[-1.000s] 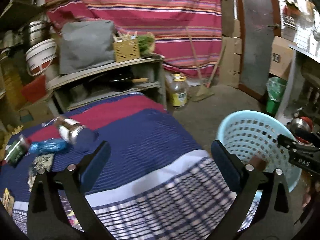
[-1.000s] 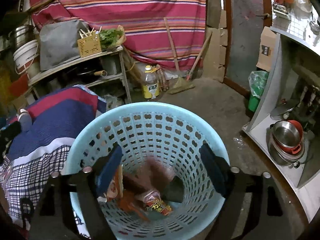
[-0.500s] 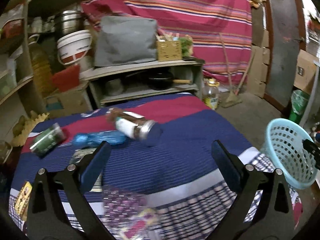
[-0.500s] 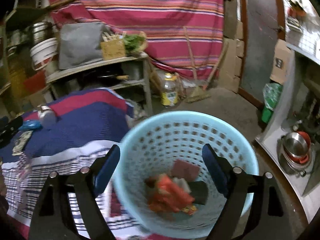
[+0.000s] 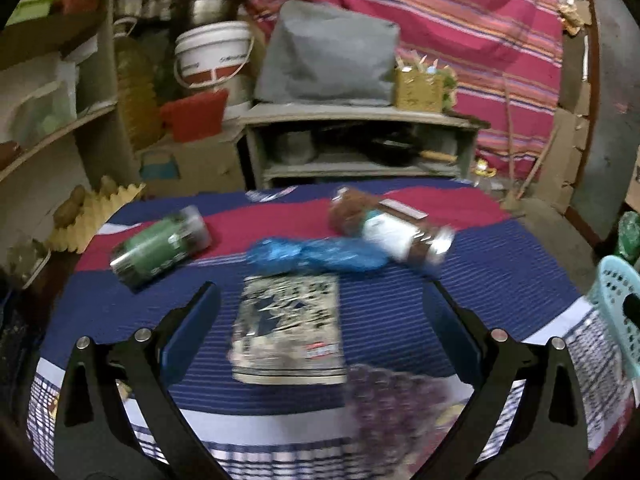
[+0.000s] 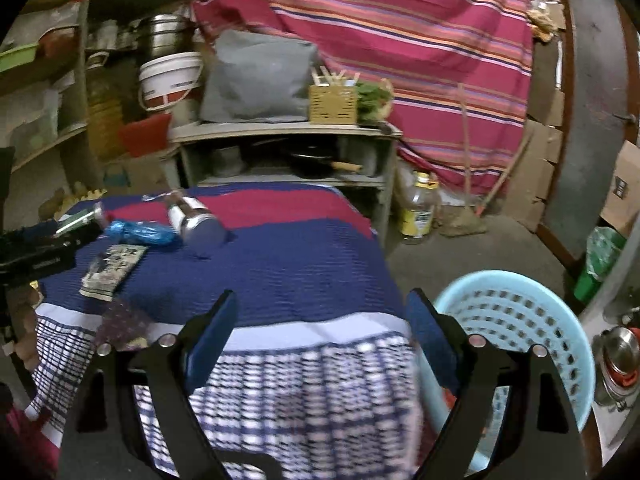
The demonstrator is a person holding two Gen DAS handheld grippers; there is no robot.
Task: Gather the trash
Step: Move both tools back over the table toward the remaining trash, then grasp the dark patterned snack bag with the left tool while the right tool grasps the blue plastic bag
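Observation:
My left gripper (image 5: 320, 328) is open above the cloth-covered table (image 5: 460, 292), with a flat black-and-white printed packet (image 5: 288, 328) lying between its fingers, untouched. Beyond the packet lie a crumpled blue plastic bag (image 5: 316, 256), a green can (image 5: 160, 246) on its side and a brown bottle with a white label (image 5: 392, 232). A purple wrapper (image 5: 392, 404) is at the table's near edge. My right gripper (image 6: 320, 340) is open and empty over the table's front edge. The light blue basket (image 6: 520, 320) stands to its right on the floor.
A grey shelf unit (image 6: 280, 152) with a pan stands behind the table, wooden shelves (image 5: 48, 132) to the left. On the floor are a yellow-capped oil bottle (image 6: 420, 208), a broom (image 6: 468, 200) and a green bin (image 6: 600, 256). Pots (image 6: 620, 352) sit at right.
Both grippers swung left, away from the basket and toward the table. The left one now hangs over the printed packet; the right one no longer looks into the basket.

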